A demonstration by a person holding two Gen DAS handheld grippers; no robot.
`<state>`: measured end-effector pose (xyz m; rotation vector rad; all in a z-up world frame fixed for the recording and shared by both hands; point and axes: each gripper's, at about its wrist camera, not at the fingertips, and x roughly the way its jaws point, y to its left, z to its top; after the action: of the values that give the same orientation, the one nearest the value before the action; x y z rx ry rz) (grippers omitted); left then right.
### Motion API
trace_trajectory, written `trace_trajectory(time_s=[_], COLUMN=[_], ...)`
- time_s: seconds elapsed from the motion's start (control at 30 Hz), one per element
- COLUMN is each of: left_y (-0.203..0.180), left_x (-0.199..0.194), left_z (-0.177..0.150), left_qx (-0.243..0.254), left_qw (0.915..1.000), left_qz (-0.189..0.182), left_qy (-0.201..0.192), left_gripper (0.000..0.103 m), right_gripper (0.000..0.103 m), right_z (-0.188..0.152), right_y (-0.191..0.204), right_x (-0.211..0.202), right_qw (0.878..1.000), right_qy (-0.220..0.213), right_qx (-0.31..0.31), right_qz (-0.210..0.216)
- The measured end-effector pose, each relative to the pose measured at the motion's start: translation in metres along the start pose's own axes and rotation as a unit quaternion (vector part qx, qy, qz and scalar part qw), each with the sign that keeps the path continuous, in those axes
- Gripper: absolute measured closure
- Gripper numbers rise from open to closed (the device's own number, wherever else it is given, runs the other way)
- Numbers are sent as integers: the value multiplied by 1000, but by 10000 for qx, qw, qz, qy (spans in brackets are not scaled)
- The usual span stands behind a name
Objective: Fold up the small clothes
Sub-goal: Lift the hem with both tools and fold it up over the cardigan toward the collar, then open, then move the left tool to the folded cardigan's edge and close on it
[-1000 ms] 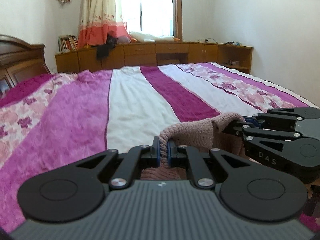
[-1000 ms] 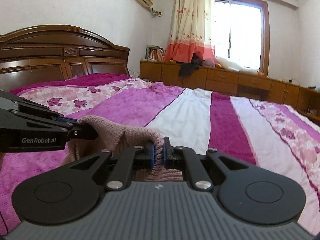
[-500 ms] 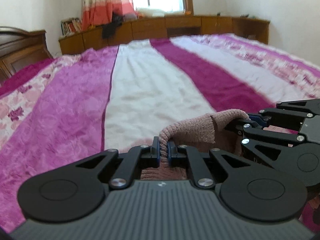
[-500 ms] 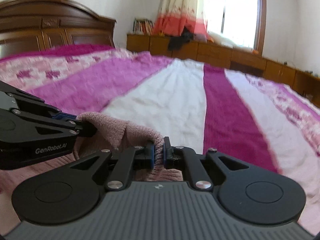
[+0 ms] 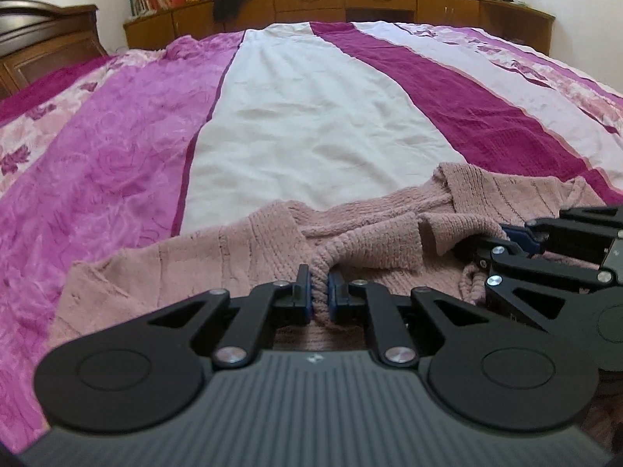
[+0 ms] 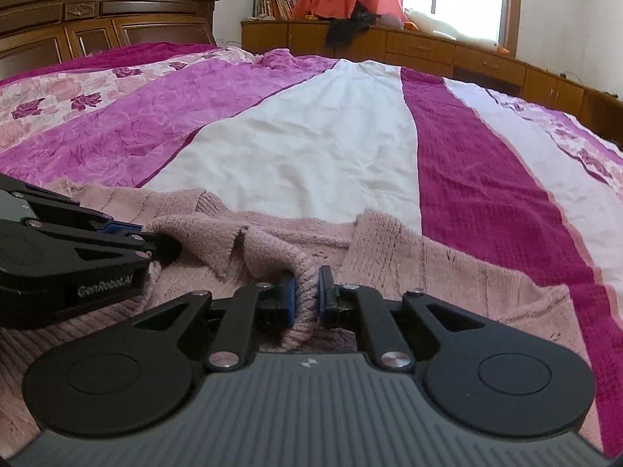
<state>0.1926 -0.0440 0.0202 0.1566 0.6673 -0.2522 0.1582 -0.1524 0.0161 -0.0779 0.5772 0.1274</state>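
Observation:
A dusty-pink knitted sweater point(image 5: 241, 249) lies spread on the striped bedspread, its collar toward the far side. My left gripper point(image 5: 319, 288) is shut on a ribbed hem edge of the pink sweater, low over the garment's body. In the right wrist view the same pink sweater point(image 6: 447, 264) spreads out to the right, and my right gripper point(image 6: 306, 292) is shut on another bunch of the hem. The right gripper point(image 5: 502, 243) shows at the right of the left wrist view, the left gripper point(image 6: 155, 245) at the left of the right wrist view. Both hold the hem folded over the sweater.
The bedspread point(image 5: 311, 109) has magenta, white and floral stripes and stretches far ahead. A dark wooden headboard point(image 6: 97, 11) stands at the left. Low wooden cabinets point(image 6: 428, 54) with books, dark clothing and a plush toy run under the window.
Both grippers have dropped and tilted down from mid-air, carrying the hem forward onto the sweater. The garment, bunched and hanging before, now lies flat on the bed in front of them.

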Motion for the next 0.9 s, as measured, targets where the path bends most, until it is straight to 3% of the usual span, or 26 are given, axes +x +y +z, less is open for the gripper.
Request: trace_trajectory(time_s=[0.17, 0.23, 0.3, 0.37, 0.6, 0.9], left_y=[1, 2, 4, 5, 9, 4], left_x=[-7, -15, -24, -33, -66, -103], left_z=[3, 5, 6, 5, -2, -18], left_qx=[-38, -94, -157, -203, -324, -246], left_qw=[10000, 9999, 9999, 9997, 9995, 9997], left_qz=[21, 20, 24, 105, -2, -37], left_qy=[69, 79, 68, 42, 8, 3], left_gripper=[89, 89, 83, 64, 62, 62], right_gripper=[86, 69, 61, 60, 59, 58], right_z=[5, 7, 6, 5, -9, -28], right_y=[-3, -7, -12, -16, -25, -9], right_x=[-10, -17, -28, -41, -88, -129], right_qw=[9998, 9991, 9982, 9973, 9937, 9964], right_qy=[8, 0, -61, -103, -209, -173], right_qx=[217, 411, 588, 715, 1091, 788], right_qz=[38, 50, 89, 124, 129, 276])
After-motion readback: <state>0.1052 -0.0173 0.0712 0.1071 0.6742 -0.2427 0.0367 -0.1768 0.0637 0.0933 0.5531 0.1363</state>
